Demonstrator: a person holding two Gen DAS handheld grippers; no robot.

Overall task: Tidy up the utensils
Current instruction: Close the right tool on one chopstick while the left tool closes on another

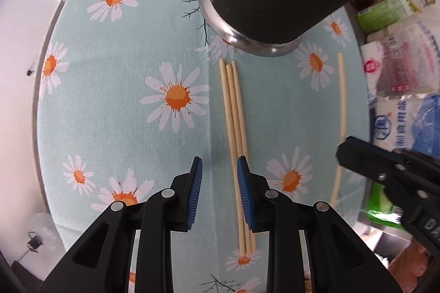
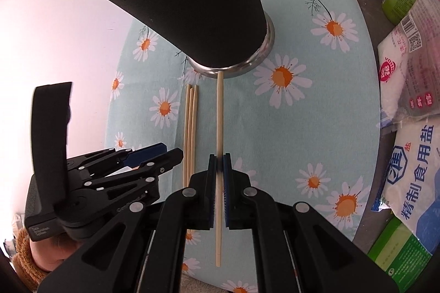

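Step in hand, I'd say: getting chopsticks into cup (image 2: 187, 1), one at a time.

Right gripper (image 2: 219, 169) clamped on single stick (image 2: 219, 111), tip at cup's base, 12 o'clock from jaws. Pointing steeply down.

Left gripper (image 1: 220, 183) partly open, nothing between pads, also aimed steeply down, over lower part of three sticks (image 1: 233, 111) lying on cloth (image 1: 110, 100), cup at 12 o'clock.

Next move probably: lift stick, tip upright, clear rim, drop in. Rim sits high, so needs real height.
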